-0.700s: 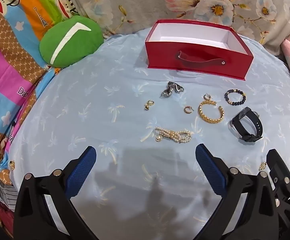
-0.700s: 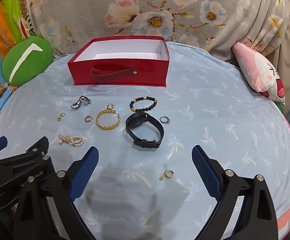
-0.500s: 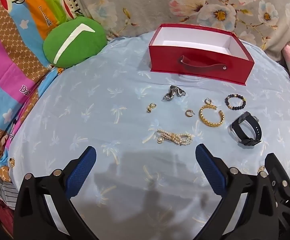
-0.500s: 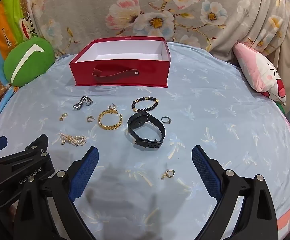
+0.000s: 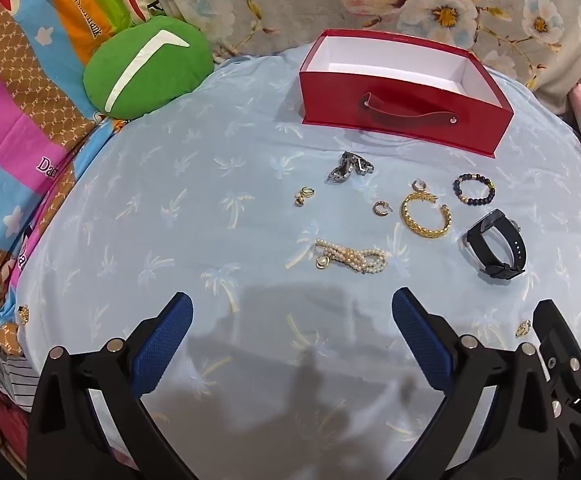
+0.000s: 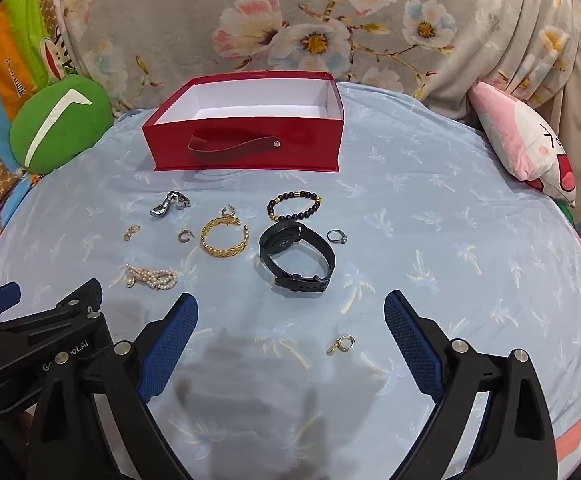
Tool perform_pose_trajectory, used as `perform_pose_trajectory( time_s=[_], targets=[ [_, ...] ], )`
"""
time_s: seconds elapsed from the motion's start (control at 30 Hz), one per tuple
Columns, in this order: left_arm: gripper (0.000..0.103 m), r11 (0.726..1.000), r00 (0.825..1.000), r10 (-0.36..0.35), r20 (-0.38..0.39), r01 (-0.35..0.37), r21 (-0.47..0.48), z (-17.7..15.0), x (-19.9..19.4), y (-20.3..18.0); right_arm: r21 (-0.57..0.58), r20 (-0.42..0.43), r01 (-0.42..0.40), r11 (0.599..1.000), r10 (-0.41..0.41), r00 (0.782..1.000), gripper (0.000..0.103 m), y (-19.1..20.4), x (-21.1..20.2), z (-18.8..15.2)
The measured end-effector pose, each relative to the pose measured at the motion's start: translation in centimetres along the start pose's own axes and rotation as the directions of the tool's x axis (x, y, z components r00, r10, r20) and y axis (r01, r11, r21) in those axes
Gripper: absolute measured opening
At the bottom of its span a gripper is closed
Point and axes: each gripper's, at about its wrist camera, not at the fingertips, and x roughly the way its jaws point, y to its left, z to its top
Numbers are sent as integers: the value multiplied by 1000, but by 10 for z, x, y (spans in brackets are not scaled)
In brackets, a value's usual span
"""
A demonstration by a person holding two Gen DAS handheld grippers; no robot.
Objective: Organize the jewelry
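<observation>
- Left wrist view: the left gripper [image 5: 292, 330] is hanging over the pale blue palm-print sheet [image 5: 178, 216] with its jaws spread wide and nothing between them.
- A pearl bracelet [image 5: 352, 258] is lying nearest, just beyond the blue pads; farther on are sitting a small gold earring [image 5: 303, 197], a silver link piece [image 5: 348, 168], a small hoop [image 5: 380, 208], a gold chain bangle [image 5: 426, 216], a dark bead bracelet [image 5: 474, 189] and a black watch [image 5: 496, 250].
- The open red box [image 5: 402, 120], white inside and holding nothing that I can see, is standing behind the jewelry; a green cushion [image 5: 146, 66] is resting at the sheet's far left.
- Part of the right gripper's black frame is showing at the lower right edge.
- Right wrist view: the right gripper [image 6: 290, 336] is also gaping fully, empty, above the sheet [image 6: 430, 216].
- A gold earring [image 6: 342, 344] is lying between the spread fingers, touching neither.
- The watch [image 6: 298, 258] is sitting just beyond, with a silver ring [image 6: 337, 236] beside it, the bead bracelet [image 6: 294, 204] behind it, and the bangle [image 6: 224, 236] and pearls [image 6: 152, 276] to its left.
- The red box [image 6: 246, 148] is standing farther back, with a pink cushion [image 6: 526, 148] at the right.
</observation>
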Motion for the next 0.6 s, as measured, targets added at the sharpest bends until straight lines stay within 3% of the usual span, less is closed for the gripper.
perform_pose_trajectory(
  time_s=[0.6],
  targets=[
    [98,1000,1000,-2,-1,2,15,3,-1,2,0,0,3,1000,-3,1000,93,1,2,-1]
  ],
)
